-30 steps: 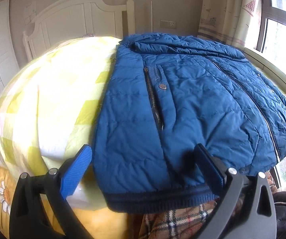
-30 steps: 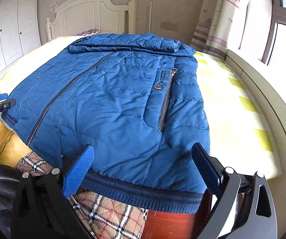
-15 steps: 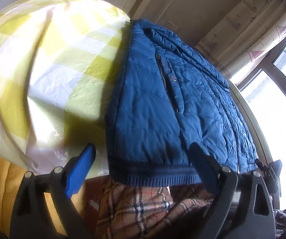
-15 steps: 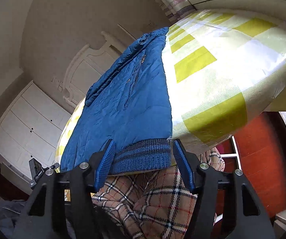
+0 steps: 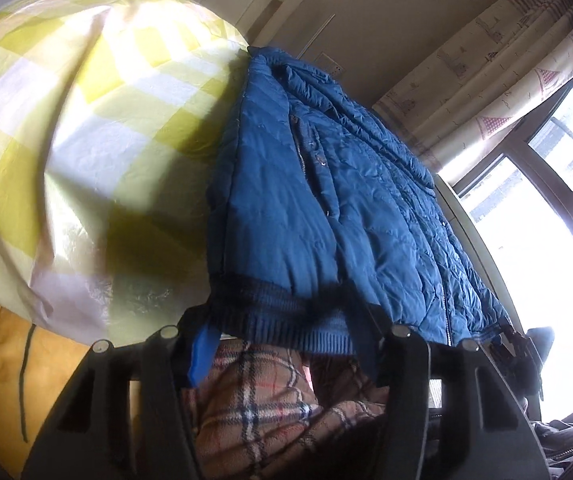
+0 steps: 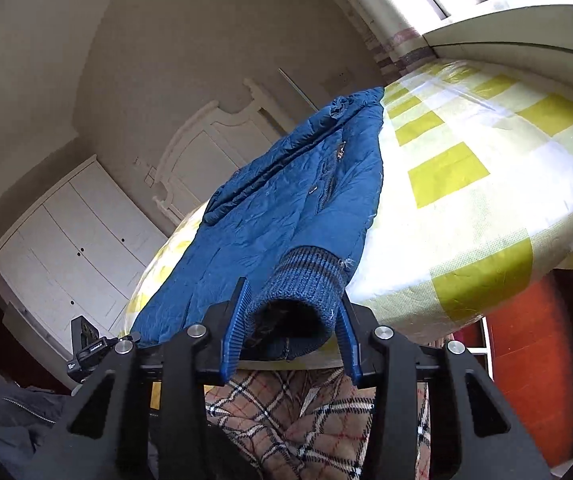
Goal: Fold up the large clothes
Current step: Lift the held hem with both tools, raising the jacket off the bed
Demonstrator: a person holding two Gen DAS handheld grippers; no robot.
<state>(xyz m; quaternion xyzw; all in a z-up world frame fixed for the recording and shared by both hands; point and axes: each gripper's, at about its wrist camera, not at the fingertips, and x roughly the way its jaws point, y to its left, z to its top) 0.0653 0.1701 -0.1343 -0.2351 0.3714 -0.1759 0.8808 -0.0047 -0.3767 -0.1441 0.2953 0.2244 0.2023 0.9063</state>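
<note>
Lying on the checked bed (image 6: pixel 486 208), the blue jacket (image 5: pixel 326 208) hangs its ribbed hem over the foot edge (both jaws closing there): left gripper (image 5: pixel 282 344) and right gripper (image 6: pixel 292 324) each pinching hem.

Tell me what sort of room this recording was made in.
Most likely a bedroom. A blue quilted jacket lies on a bed with a yellow-and-white checked sheet, a white carved headboard stands behind it, and a white panelled wardrobe lines the wall.

Both grippers, left (image 5: pixel 282 344) and right (image 6: pixel 292 326), now close on the jacket's (image 5: pixel 326 200) knit hem (image 6: pixel 302 280), bunching it.
</note>
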